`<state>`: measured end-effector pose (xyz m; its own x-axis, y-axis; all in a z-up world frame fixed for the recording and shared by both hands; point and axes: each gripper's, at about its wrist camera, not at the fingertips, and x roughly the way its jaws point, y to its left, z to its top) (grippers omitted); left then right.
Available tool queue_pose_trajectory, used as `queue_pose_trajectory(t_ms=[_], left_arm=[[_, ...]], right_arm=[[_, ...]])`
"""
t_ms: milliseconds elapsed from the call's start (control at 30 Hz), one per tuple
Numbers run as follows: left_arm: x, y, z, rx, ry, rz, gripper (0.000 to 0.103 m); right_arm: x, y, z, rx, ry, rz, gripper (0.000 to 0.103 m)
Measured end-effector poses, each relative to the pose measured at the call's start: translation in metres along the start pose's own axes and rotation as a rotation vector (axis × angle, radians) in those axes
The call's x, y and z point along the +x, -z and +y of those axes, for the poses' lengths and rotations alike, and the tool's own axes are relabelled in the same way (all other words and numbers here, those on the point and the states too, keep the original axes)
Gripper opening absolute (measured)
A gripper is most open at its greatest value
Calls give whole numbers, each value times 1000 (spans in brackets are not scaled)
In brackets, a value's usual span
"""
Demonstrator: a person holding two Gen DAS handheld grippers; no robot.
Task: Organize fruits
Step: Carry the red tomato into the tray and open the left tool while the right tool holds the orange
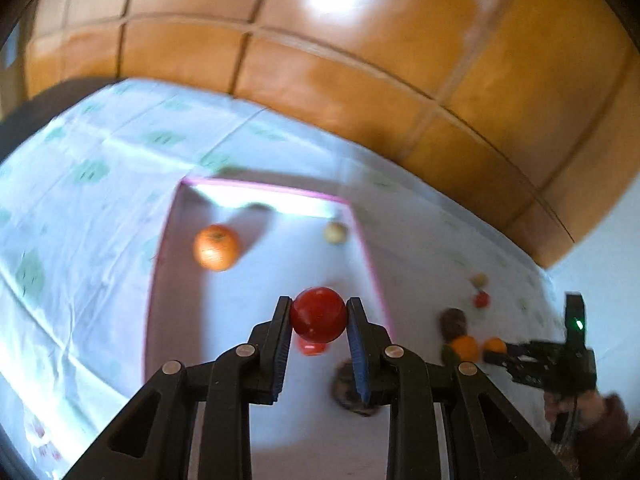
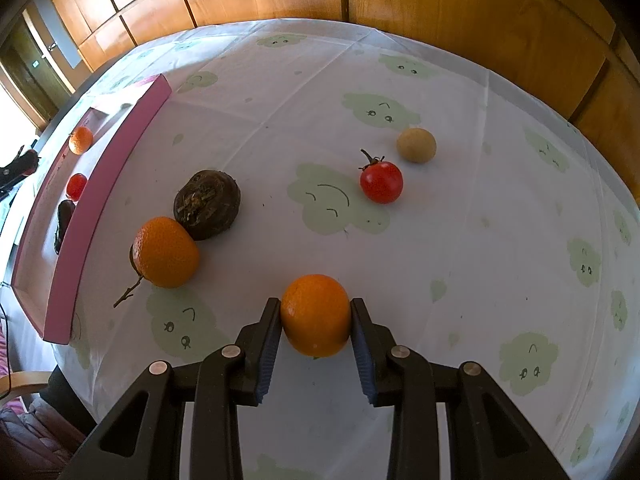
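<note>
My left gripper [image 1: 319,312] is shut on a red tomato [image 1: 318,314] and holds it above the pink-walled box [image 1: 376,276]. Inside the box lie an orange [image 1: 216,247], a pale round fruit [image 1: 335,233], another red tomato [image 1: 311,347] and a dark brown fruit [image 1: 348,394]. My right gripper [image 2: 316,312] is shut on an orange [image 2: 316,320] that rests on the tablecloth. On the cloth beyond it lie a second orange [image 2: 165,252], a dark brown fruit [image 2: 207,205], a stemmed red tomato [image 2: 381,182] and a tan round fruit [image 2: 416,145].
The table wears a white cloth with green cloud faces [image 2: 460,240]. The pink box [image 2: 108,184] stands at the left of the right wrist view. Wooden wall panels [image 2: 460,12] rise behind the table. A hand in a dark red sleeve [image 1: 600,416] holds the right gripper [image 1: 494,354].
</note>
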<state>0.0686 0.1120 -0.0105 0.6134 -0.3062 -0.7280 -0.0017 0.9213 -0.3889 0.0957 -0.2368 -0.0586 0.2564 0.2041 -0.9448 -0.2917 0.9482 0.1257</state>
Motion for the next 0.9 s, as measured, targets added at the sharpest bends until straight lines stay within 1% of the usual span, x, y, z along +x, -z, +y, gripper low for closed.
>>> queue_pose_trajectory(t_ms=[67,233,567,633,767,833,900], left_arm=[[8,-2,11,-36,-12,21,27],[27,-10,19,-69,-52,43,27],[51,-16,31,-65,-150,68,27],[51,-15,30,-54,-169,65,29],[46,-10,26,-32,-202,47,29],[41,-7,21,-13,-239,25,30],[34,-4,15,1,-267,3,35]], right_arm=[[0,0,-1,4,-3,0,34],[0,-2,-3,7,-5,0,34],[1,-2,-4,8,-6,0,34],[1,-2,-4,6,-6,0,34],[3,-2,-3,-1,5,7,34],[3,-2,-3,1,6,7,34],[3,-3,-2,6,5,8,34]])
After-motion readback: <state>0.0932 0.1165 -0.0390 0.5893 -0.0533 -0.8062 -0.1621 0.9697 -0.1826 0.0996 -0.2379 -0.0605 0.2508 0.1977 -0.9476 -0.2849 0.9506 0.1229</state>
